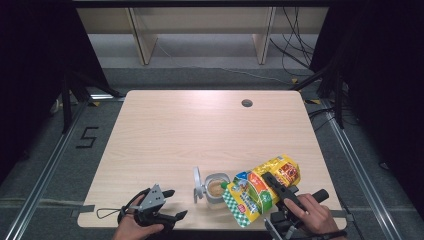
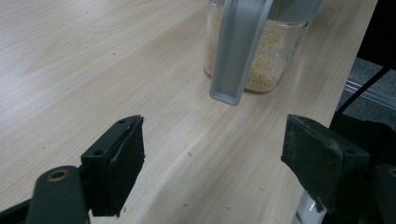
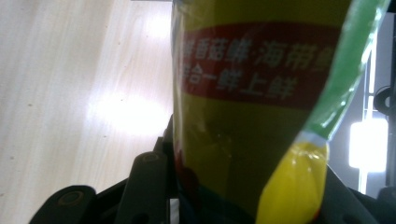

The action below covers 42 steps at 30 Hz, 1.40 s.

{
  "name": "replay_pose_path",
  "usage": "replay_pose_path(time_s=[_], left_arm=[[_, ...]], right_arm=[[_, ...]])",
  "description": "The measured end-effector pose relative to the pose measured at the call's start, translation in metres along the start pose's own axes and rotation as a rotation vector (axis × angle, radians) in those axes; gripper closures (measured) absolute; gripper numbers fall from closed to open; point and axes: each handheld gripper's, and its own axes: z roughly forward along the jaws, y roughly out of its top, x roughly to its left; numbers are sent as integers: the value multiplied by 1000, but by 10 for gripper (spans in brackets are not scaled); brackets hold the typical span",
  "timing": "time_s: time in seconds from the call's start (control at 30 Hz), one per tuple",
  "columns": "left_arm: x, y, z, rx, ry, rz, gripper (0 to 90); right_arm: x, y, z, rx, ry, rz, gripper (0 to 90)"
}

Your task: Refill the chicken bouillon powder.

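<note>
- Right gripper (image 1: 274, 186) clamps the yellow seasoning pouch (image 1: 260, 190), tilted over the open glass jar (image 1: 216, 189) at the near edge.
- Left gripper (image 1: 170, 204) gapes wide, idle, left of jar.
- Risk: granules overshoot the mouth; unbraced jar may tip.

You've got two grippers in play: the left gripper (image 1: 172, 205), jaws apart w/ nothing between, and the right gripper (image 1: 272, 184), jaws clamped on one yellow-green pouch (image 1: 260, 190). One glass jar (image 1: 216, 189) of pale granules sits ahead of your left jaws, its one hinged lid (image 1: 197, 184) flipped open. One wooden table (image 1: 190, 130) under it all.
</note>
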Motion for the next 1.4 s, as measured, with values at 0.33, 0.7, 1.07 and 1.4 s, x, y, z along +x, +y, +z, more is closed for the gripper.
replay_pose_path(time_s=[0.33,0.7,1.07,1.4], left_arm=[[-2,0,0,-17,-7,-9,206],[-4,-1,2,-20,-13,-40,206],[-4,0,2,-32,-6,-7,206],[-4,0,1,-25,-13,-15,206]], right_arm=[[6,-4,2,-29,38,113,646],[16,-17,18,-91,125,328,648],[22,-20,22,-126,181,492,657],[25,-30,26,-175,236,693,670]])
